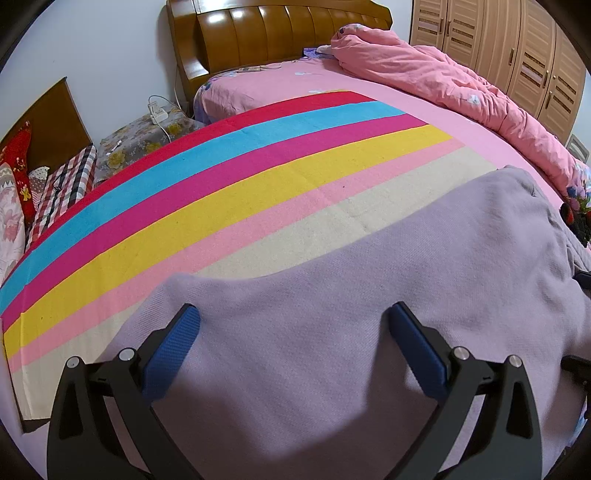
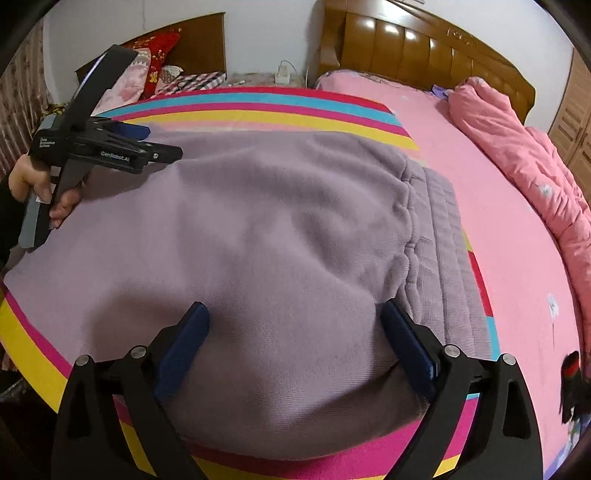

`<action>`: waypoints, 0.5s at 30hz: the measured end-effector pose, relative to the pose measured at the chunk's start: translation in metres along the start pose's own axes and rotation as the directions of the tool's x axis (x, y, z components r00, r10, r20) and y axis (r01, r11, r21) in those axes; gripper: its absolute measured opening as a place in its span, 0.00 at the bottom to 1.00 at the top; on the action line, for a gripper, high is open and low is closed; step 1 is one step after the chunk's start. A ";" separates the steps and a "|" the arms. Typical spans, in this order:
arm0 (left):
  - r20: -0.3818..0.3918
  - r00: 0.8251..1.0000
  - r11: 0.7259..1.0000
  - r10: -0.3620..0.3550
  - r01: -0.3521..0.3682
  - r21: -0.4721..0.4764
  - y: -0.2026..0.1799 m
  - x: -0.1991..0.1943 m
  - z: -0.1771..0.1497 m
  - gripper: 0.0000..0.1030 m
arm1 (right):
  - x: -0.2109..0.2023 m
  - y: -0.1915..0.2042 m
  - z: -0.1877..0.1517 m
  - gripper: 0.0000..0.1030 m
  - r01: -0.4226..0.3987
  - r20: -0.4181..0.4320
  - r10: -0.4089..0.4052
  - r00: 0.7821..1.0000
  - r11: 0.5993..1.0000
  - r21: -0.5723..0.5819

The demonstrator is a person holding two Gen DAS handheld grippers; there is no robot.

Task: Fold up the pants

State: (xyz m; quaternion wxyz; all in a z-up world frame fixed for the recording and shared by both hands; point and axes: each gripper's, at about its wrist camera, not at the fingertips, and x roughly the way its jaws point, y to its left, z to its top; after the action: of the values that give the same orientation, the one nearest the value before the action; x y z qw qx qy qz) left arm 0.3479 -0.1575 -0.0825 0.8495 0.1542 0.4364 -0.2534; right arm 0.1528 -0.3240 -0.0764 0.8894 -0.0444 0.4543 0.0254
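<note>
The lilac fleece pants (image 2: 258,221) lie folded flat on a striped blanket (image 2: 258,110) on the bed, with the ribbed waistband (image 2: 443,240) at the right. In the left wrist view the pants (image 1: 369,295) fill the lower half. My left gripper (image 1: 295,317) is open and empty, just above the cloth near its left edge. It also shows in the right wrist view (image 2: 159,144), held by a hand at the far left of the pants. My right gripper (image 2: 295,317) is open and empty, low over the near part of the pants.
The striped blanket (image 1: 221,166) covers a pink bed sheet (image 2: 498,184). A bunched pink duvet (image 1: 461,85) lies along the right side. A wooden headboard (image 1: 277,33) stands at the back, a wardrobe (image 1: 517,48) at the right, and a nightstand with a charger (image 1: 155,114) at the left.
</note>
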 end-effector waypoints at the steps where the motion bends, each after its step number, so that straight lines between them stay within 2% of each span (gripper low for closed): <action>1: -0.007 1.000 1.000 0.019 -0.019 -0.006 -0.001 -0.003 -0.001 0.99 | 0.002 0.002 -0.002 0.88 0.001 0.004 -0.001 1.000 1.000 0.002; 3: -0.032 0.994 0.992 0.106 -0.108 -0.070 -0.002 -0.020 -0.006 0.98 | 0.003 0.001 -0.003 0.88 -0.001 0.015 0.001 1.000 1.000 0.008; 4: 0.018 0.993 0.987 0.117 -0.114 -0.110 -0.002 -0.044 -0.012 0.98 | 0.002 0.001 -0.002 0.88 0.005 0.013 -0.005 1.000 1.000 0.009; 5: 0.097 0.992 0.989 0.084 -0.071 -0.131 -0.004 -0.072 -0.021 0.98 | 0.000 0.003 0.000 0.88 0.024 0.005 -0.024 1.000 1.000 0.004; 6: 0.199 0.979 0.988 0.040 -0.009 -0.155 -0.003 -0.111 -0.039 0.98 | -0.006 0.006 0.005 0.88 0.053 0.003 -0.053 0.999 0.999 0.002; 9: 0.370 0.929 0.979 0.011 0.065 -0.192 0.015 -0.182 -0.091 0.98 | -0.030 0.026 0.024 0.88 0.046 0.086 -0.046 0.995 0.999 -0.004; 10: 0.420 0.907 0.974 0.026 0.072 -0.215 0.030 -0.207 -0.120 0.98 | -0.043 0.046 0.041 0.88 -0.013 0.149 0.018 0.989 0.999 -0.034; 11: 0.447 0.892 0.965 0.073 0.049 -0.257 0.046 -0.224 -0.145 0.98 | -0.050 0.066 0.053 0.88 -0.079 0.183 0.092 0.979 0.994 -0.076; 12: 0.449 0.884 0.952 0.130 0.015 -0.306 0.060 -0.235 -0.164 0.98 | -0.054 0.090 0.068 0.88 -0.154 0.198 0.181 0.963 0.978 -0.141; 13: 0.427 0.876 0.917 0.222 -0.038 -0.398 0.085 -0.249 -0.193 0.98 | -0.056 0.115 0.080 0.88 -0.214 0.199 0.255 0.946 0.954 -0.208; 14: 0.391 0.873 0.868 0.292 -0.071 -0.491 0.113 -0.262 -0.221 0.98 | -0.056 0.152 0.097 0.88 -0.277 0.188 0.343 0.920 0.912 -0.303; 15: 0.360 0.871 0.828 0.334 -0.090 -0.553 0.132 -0.270 -0.241 0.98 | -0.055 0.180 0.109 0.88 -0.310 0.176 0.394 0.902 0.876 -0.370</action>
State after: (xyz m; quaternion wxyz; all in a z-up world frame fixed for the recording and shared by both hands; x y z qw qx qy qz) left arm 0.1306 0.1477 0.0062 0.9585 -0.0936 0.2634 -0.0557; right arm 0.1926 -0.1341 0.0216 0.8983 -0.1067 0.3301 0.2696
